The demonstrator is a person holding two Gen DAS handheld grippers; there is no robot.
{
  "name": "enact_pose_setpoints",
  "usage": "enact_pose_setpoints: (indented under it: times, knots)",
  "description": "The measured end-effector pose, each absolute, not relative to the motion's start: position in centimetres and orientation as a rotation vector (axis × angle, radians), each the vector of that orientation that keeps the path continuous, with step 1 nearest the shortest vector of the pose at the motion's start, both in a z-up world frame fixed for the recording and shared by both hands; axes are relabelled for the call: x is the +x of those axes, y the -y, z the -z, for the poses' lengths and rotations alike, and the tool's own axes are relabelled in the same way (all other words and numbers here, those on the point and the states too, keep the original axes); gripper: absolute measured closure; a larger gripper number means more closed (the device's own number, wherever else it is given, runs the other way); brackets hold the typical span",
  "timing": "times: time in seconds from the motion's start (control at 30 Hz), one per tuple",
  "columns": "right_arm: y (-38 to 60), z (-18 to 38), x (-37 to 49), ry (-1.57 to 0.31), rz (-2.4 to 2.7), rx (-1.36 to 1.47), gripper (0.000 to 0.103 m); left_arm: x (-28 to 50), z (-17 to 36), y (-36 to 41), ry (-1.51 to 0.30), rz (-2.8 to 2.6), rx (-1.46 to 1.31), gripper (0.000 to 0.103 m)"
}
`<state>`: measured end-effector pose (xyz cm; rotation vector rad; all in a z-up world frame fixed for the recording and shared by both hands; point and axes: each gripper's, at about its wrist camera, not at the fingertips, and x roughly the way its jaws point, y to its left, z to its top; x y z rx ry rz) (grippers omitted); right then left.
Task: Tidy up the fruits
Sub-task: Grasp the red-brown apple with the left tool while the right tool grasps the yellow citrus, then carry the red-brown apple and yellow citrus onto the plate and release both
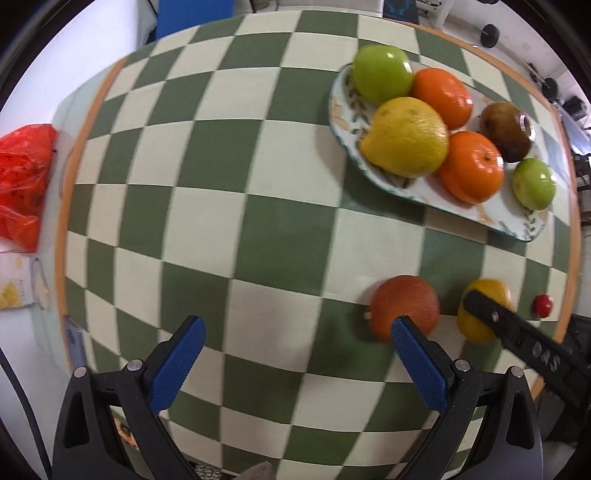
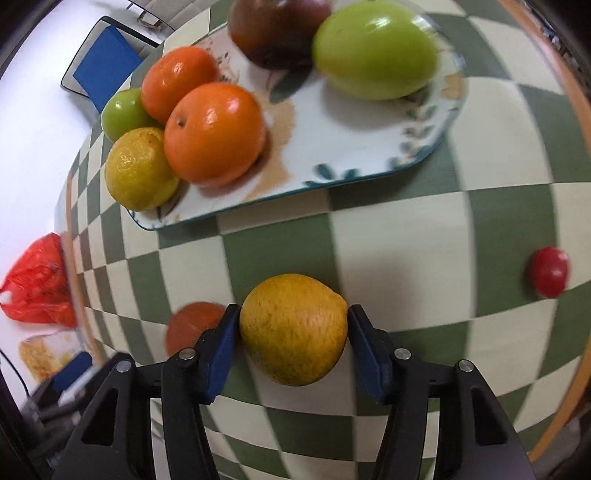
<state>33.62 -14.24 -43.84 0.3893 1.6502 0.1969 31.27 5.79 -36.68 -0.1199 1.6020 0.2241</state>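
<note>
On the near part of the green-and-cream checked desk [image 2: 399, 251], the right claw [image 2: 293, 332] has its two blue pads against either side of a yellow-orange, pitted round fruit [image 2: 293, 328], pinching it; the fruit sits on the cloth. From the left wrist view the same fruit [image 1: 480, 314] shows w/ a black finger of the right claw across it.

Just left of it lies a red-orange round fruit w/ a short stub [image 1: 404, 308], also on the cloth; in the right view only part of it shows behind the left pad. The left claw [image 1: 299, 336] is spread wide, nothing between its blue pads [image 1: 177, 363]; its right pad overlaps the red-orange fruit in view, contact can't be told.

A small red round fruit [image 2: 549, 271] lies well right of the held fruit, near the desk's orange edge.

Farther off, a white oblong ceramic plate w/ leaf pattern [image 2: 369, 147] carries: two glossy oranges [image 2: 214, 133], touching; a yellow lemon-like fruit [image 2: 138, 168] at the left end, against the nearer orange; a small green apple [image 2: 123, 112] behind; a large green apple [image 2: 373, 50] at the right; a dark brown-red fruit [image 2: 277, 29] far side, blurred.

Off the desk to the left: a red plastic bag [image 2: 37, 284], and farther back a blue flat panel [image 2: 105, 64].
</note>
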Motion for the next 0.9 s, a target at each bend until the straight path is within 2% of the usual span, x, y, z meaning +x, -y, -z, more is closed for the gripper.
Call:
enact_pose_setpoints:
  times: [0.27, 0.3, 0.33, 0.4, 0.43, 0.73, 0.9]
  knots:
    - [19.1, 42.9, 31.3, -1.635, -0.134, 0.393, 0.043, 32.6, 39.9, -1.6, -1.683, -0.051, -0.108, 0.0]
    - [19.2, 42.9, 31.2, -1.633, -0.134, 0.388, 0.043, 32.8, 40.6, -0.9, -1.69, -0.028, -0.091, 0.004]
    - [19.2, 42.9, 31.0, -1.632, -0.134, 0.391, 0.043, 32.9, 41.1, -0.5, -1.695, -0.018, -0.077, 0.009]
    - [19.0, 42.9, 30.9, -1.629, -0.136, 0.389, 0.043, 33.0, 42.2, 0.1, -1.716, 0.002, -0.065, 0.044]
    - [19.0, 42.9, 31.1, -1.629, -0.137, 0.387, 0.043, 33.0, 42.6, 0.1, -1.725, 0.011, -0.076, 0.048]
    - [18.9, 44.3, 32.1, -1.654, -0.15, 0.395, 0.044, 32.8, 42.1, 0.3, -1.673, -0.019, -0.062, 0.049]
    - [18.7, 43.7, 32.1, -1.617, -0.158, 0.333, 0.045, 32.4, 39.9, 0.4, -1.615, -0.022, -0.059, 0.049]
